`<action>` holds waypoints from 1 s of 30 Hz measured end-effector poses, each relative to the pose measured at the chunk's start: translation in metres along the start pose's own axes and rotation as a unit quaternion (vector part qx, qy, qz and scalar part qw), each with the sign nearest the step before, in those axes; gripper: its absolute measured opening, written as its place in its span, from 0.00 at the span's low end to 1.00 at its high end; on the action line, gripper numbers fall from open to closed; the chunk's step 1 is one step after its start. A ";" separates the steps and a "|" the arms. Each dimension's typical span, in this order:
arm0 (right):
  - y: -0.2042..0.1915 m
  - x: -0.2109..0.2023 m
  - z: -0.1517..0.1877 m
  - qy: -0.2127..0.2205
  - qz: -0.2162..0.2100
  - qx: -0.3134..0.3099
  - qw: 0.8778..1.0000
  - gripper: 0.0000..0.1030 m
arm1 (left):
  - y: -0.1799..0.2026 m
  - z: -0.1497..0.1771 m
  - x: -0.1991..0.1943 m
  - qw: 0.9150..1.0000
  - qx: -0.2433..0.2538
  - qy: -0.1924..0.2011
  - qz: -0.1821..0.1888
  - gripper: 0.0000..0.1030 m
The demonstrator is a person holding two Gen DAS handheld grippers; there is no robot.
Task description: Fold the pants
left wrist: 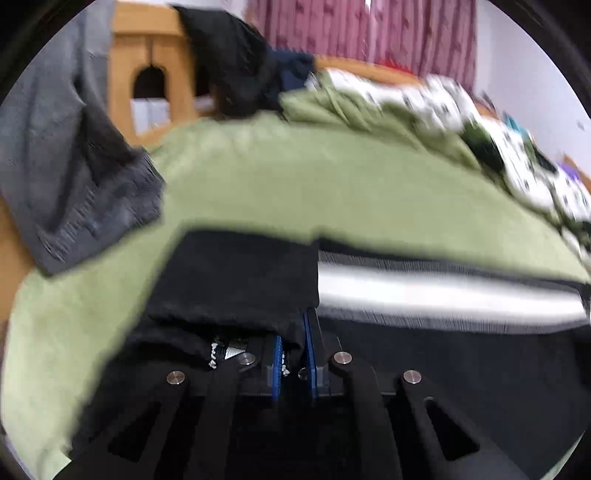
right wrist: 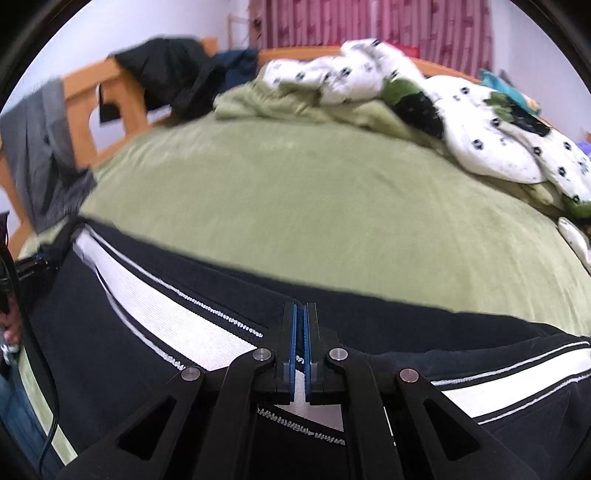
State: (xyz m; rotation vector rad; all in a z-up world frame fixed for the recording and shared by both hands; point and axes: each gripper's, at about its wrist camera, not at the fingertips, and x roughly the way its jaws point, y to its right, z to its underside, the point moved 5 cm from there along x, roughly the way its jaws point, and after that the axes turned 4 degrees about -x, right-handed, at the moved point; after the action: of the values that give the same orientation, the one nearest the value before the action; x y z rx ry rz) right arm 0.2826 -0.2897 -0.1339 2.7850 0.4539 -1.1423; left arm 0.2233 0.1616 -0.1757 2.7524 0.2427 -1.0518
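Left claw, right claw: black linkage arms, silver round screws, blue ribbed finger pads.

The pants lie across the near edge of the blanket, with a quilt heaped behind at the right.

Green-covered bed, wooden frame, pink curtain.

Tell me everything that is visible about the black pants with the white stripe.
The pants are black, soft knit-looking fabric with a broad white side stripe edged by thin white lines. They lie stretched across the near edge of the green blanket. The left gripper pinches a bunched black end; the right gripper is closed at the stripe.
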 end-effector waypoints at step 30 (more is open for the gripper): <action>0.048 -0.039 0.003 0.055 0.133 0.003 0.990 0.60 | -0.016 -0.011 -0.017 0.999 -0.046 -0.004 -0.014 0.60</action>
State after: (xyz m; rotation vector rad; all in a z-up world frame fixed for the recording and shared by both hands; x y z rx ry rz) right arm 0.2690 -0.3453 -0.1094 2.8151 0.0811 -0.9361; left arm 0.2145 0.1778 -0.1578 2.6700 0.3209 -1.0328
